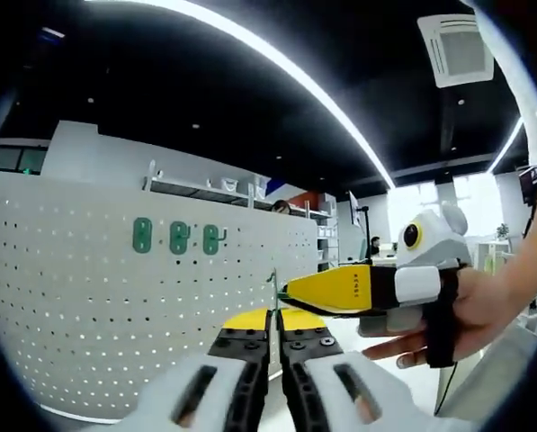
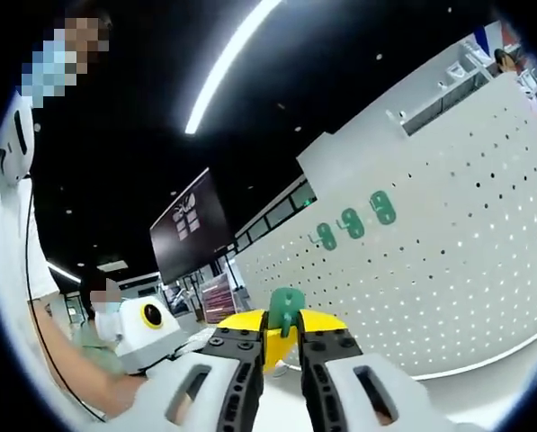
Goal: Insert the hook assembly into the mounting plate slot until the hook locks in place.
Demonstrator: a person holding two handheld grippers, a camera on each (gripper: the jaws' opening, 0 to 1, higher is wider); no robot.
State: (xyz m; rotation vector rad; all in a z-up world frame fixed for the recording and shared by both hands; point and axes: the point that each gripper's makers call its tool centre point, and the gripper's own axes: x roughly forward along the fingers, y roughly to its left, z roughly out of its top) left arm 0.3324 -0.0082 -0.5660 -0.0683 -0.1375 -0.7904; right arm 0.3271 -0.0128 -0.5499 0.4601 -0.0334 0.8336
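Clamped between the right gripper (image 2: 281, 346)'s closed jaws, a green hook (image 2: 286, 312) is held upright before the white pegboard (image 2: 448, 270), where three green hooks (image 2: 353, 223) are mounted at 1 o'clock. Nearly closed jaws are seen on the left gripper (image 1: 275, 335), pinching a thin green piece (image 1: 272, 286); the other gripper's yellow tip is met at 2 o'clock.

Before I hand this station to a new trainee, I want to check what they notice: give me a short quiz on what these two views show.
1. True or false: three green hooks already sit in a row on the white pegboard.
2. What does the right gripper hold between its jaws? A) a green hook B) a screwdriver C) nothing
3. Fill in: in the left gripper view, the right gripper comes in from the right with ______ jaw tips.

Key
1. True; they also show in the right gripper view.
2. A; the green hook sticks up between the closed jaws.
3. Yellow.
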